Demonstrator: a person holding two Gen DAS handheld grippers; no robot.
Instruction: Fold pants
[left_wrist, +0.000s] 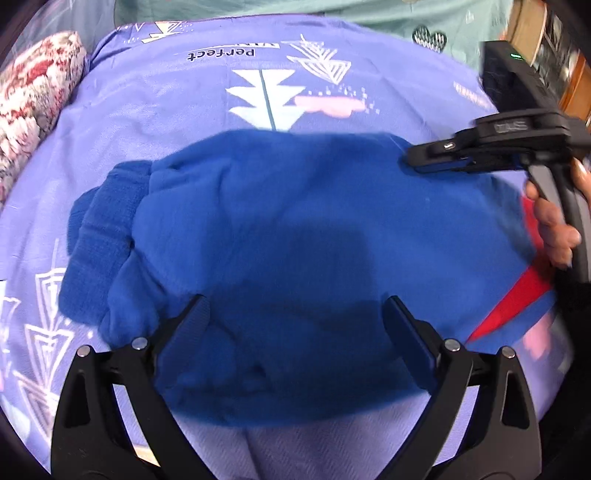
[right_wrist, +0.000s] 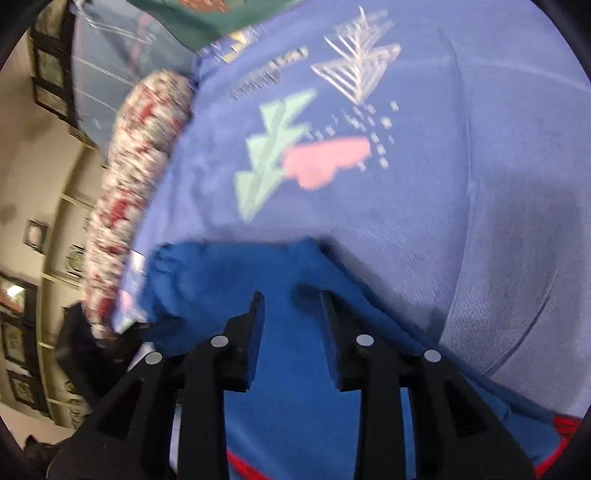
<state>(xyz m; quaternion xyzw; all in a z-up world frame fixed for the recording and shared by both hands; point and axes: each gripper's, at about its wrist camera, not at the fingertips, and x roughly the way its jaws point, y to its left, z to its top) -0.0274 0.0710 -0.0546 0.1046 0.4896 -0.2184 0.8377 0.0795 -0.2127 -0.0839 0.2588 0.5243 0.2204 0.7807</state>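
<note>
Black jaws of the left gripper (left_wrist: 295, 314) are seen spread wide above the blue pants (left_wrist: 295, 229), with nothing clamped between them. The pants are laid folded on a purple printed bed sheet (left_wrist: 166, 96), their ribbed cuffs (left_wrist: 107, 218) turned to the left and a red stripe (left_wrist: 517, 295) showing at the right. The right gripper (right_wrist: 291, 306) is held by a hand (left_wrist: 554, 225) at the far right edge of the pants; its jaws are parted narrowly, hanging over the cloth, and no fabric is seen pinched between them. A floral pillow (left_wrist: 33, 103) is set at the sheet's left edge.
</note>
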